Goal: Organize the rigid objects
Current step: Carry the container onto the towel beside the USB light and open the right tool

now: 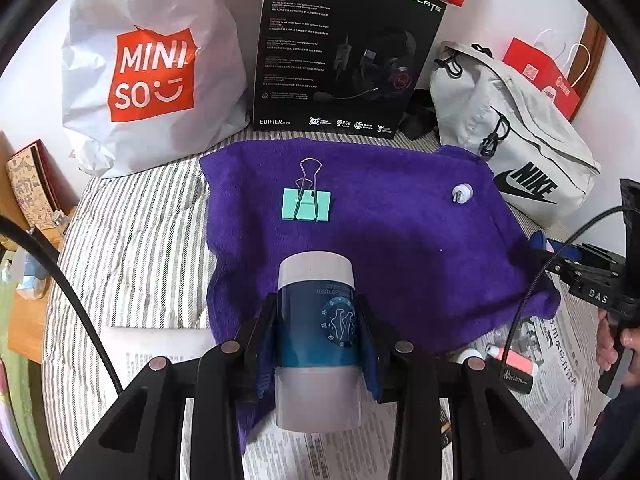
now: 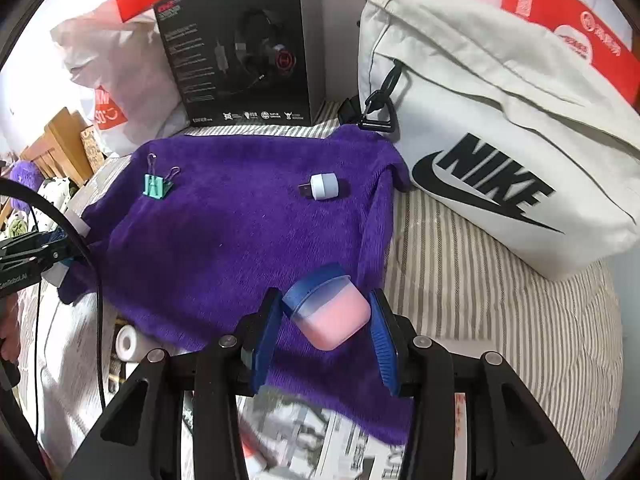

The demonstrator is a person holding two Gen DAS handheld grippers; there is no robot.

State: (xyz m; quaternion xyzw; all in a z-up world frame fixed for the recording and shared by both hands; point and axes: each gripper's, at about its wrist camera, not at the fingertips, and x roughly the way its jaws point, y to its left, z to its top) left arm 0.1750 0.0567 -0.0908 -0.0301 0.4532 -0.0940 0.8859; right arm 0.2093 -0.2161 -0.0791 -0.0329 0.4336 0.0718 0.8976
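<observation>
My left gripper (image 1: 317, 304) is shut on a bottle (image 1: 316, 336) with a white cap and a blue label, held over the near edge of a purple towel (image 1: 400, 232). My right gripper (image 2: 326, 300) is shut on a small pink jar (image 2: 336, 316) with a blue lid, tilted above the same towel (image 2: 224, 240). A green binder clip (image 1: 307, 205) (image 2: 157, 186) and a white USB plug (image 1: 462, 193) (image 2: 322, 187) lie on the towel. Each gripper shows at the edge of the other's view, the right gripper (image 1: 560, 252) with a hand (image 1: 612, 344) on its grip.
Along the back stand a white Miniso bag (image 1: 148, 76), a black headset box (image 1: 340, 56), a grey Nike bag (image 2: 500, 128) and a red paper bag (image 1: 544, 76). Newspaper (image 1: 328, 456) and a striped sheet (image 2: 480, 300) lie under the towel. A white roll (image 2: 128, 342) lies near its left corner.
</observation>
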